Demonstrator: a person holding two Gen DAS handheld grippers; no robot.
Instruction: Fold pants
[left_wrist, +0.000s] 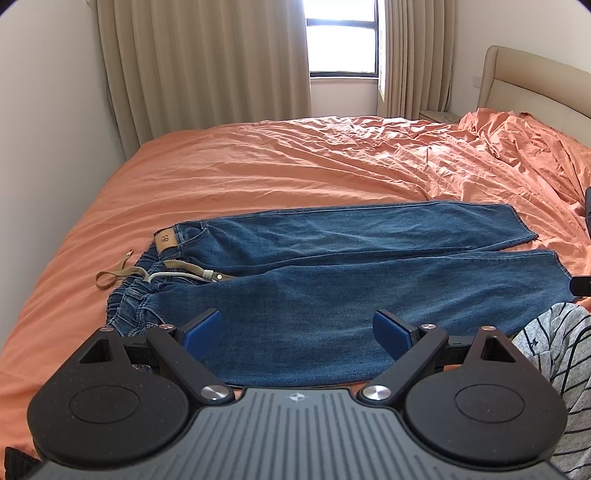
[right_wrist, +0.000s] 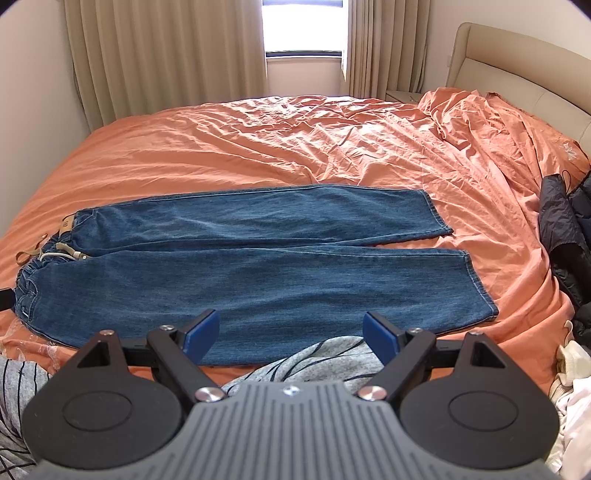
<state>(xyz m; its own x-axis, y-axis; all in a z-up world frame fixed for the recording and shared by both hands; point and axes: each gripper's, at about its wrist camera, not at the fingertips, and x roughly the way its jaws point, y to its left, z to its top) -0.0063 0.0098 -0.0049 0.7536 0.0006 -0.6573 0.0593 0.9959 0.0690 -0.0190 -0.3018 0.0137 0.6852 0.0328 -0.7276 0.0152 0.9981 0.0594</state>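
Blue jeans (left_wrist: 332, 266) lie spread flat on the orange bed (left_wrist: 258, 166), waistband at the left, both legs running right. A tan drawstring (left_wrist: 118, 275) trails from the waistband. My left gripper (left_wrist: 297, 332) is open and empty, above the near leg close to the waist. In the right wrist view the jeans (right_wrist: 258, 266) lie the same way; my right gripper (right_wrist: 291, 332) is open and empty, at the near edge of the near leg.
A grey striped garment (right_wrist: 314, 360) lies at the near bed edge, also in the left wrist view (left_wrist: 554, 350). Dark clothing (right_wrist: 565, 236) and white cloth (right_wrist: 572, 398) pile at the right. Rumpled orange sheet (right_wrist: 480, 129), headboard (right_wrist: 517, 62), curtains behind.
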